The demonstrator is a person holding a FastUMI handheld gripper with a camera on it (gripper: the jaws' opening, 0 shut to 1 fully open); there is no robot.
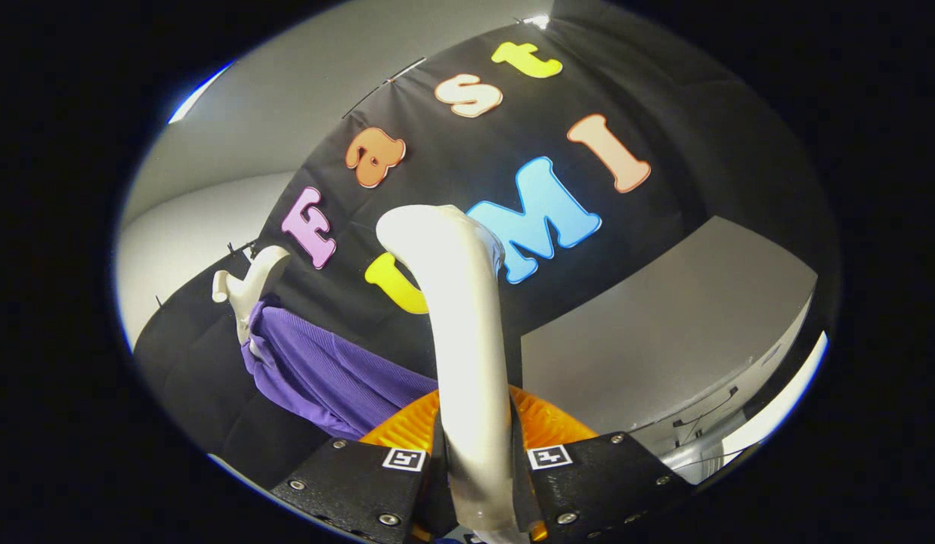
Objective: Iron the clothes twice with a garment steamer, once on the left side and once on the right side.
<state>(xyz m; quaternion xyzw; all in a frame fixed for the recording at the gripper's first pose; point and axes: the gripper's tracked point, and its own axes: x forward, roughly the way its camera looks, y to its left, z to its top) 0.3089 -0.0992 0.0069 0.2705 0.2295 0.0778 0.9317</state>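
Observation:
A white garment steamer (463,332) rises straight up between my fingers, its handle clamped by both of them and its bent head at the top, ahead of me. My gripper (476,453) is shut on that handle. Off to the left, beyond the fingers, a purple garment (323,374) hangs on a white hanger (249,283) against the black booth wall. The steamer head is apart from the purple cloth, to its right. The garment's lower part is hidden behind my fingers.
A grey panel or tabletop (664,325) lies to the right of the steamer. A thin dark cable (701,412) runs along its far edge. The black cloth wall stands behind everything.

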